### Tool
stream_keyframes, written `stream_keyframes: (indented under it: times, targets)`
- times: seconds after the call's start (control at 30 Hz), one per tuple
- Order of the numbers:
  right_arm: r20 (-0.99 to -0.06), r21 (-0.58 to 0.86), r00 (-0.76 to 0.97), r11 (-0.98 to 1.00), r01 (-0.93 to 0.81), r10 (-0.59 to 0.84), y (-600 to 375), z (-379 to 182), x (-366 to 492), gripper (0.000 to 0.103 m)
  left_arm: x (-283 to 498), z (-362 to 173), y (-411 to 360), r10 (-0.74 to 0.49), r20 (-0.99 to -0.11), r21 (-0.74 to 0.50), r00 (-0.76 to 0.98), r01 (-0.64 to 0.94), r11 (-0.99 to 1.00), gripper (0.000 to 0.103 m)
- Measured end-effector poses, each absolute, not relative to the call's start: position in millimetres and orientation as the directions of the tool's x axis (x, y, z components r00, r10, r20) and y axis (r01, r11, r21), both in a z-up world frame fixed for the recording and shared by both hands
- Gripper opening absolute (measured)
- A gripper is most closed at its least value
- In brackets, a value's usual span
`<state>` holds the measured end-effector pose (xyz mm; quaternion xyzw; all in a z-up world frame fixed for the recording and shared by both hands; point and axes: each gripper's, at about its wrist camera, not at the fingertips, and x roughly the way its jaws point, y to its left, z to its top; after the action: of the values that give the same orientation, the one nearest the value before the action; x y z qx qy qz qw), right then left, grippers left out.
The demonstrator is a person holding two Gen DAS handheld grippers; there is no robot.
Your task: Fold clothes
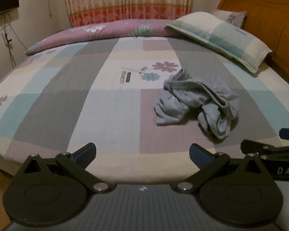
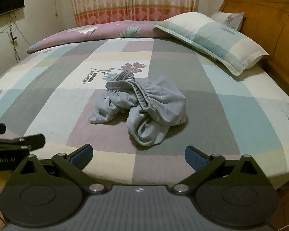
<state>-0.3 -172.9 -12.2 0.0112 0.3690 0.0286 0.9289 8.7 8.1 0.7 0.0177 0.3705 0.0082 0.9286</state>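
A crumpled pair of light grey-blue shorts (image 2: 142, 107) with an elastic waistband lies in a heap on the patchwork bed sheet (image 2: 48, 88). In the left wrist view the shorts (image 1: 198, 104) sit ahead and to the right. My left gripper (image 1: 142, 154) hovers open over the near edge of the bed, nothing between its blue pads. My right gripper (image 2: 138, 156) is open too, just short of the shorts and apart from them. Each gripper shows at the edge of the other's view: the right gripper (image 1: 269, 140), the left gripper (image 2: 19, 136).
A checked pillow (image 2: 212, 38) lies at the back right by the wooden headboard (image 2: 264, 15). A rolled purple floral quilt (image 2: 90, 32) runs along the far side under the curtain (image 2: 133, 2). Cables hang on the left wall (image 2: 13, 36).
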Motion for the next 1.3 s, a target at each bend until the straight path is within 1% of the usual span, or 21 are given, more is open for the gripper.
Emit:
stream_keyframes:
  times: [0.27, 0.5, 0.77, 1.1, 1.17, 1.23, 1.3]
  targets:
    - [-0.699, 0.052, 0.713, 0.998, -0.039, 0.064, -177.4, -20.9, 17.0, 0.103, 35.9, -12.1, 8.4, 0.017, -0.718, 0.02, 0.695, -0.004, 1.0, 0.102]
    - [-0.717, 0.07, 0.691, 0.996, -0.058, 0.091, -179.5, -28.7, 40.2, 0.103, 51.2, -20.4, 0.3, -0.029, -0.674, 0.028, 0.738, 0.065, 0.997, 0.102]
    - [-0.743, 0.056, 0.664, 0.997, -0.059, 0.081, -182.5, -40.8, 66.2, 0.103, 85.7, -35.7, -3.3, -0.035, -0.727, 0.018, 0.686, 0.07, 0.997, 0.102]
    - [-0.723, 0.034, 0.683, 0.992, -0.12, 0.107, -180.2, -44.4, 90.5, 0.102, 114.5, -48.5, 0.5, -0.056, -0.758, -0.006, 0.65, 0.078, 0.997, 0.102]
    - [-0.726, 0.025, 0.678, 0.99, -0.136, 0.112, -178.7, -45.8, 95.4, 0.098, 119.6, -49.4, 2.4, -0.057, -0.76, -0.011, 0.647, 0.075, 0.997, 0.102]
    - [-0.731, 0.017, 0.672, 0.988, -0.152, 0.116, -178.1, -46.1, 101.1, 0.09, 125.6, -49.5, 3.4, -0.052, -0.763, -0.009, 0.645, 0.07, 0.998, 0.102]
    - [-0.736, 0.016, 0.666, 0.986, -0.164, 0.122, -179.1, -45.7, 107.2, 0.087, 132.0, -48.8, 3.2, -0.045, -0.763, 0.002, 0.645, 0.071, 0.997, 0.102]
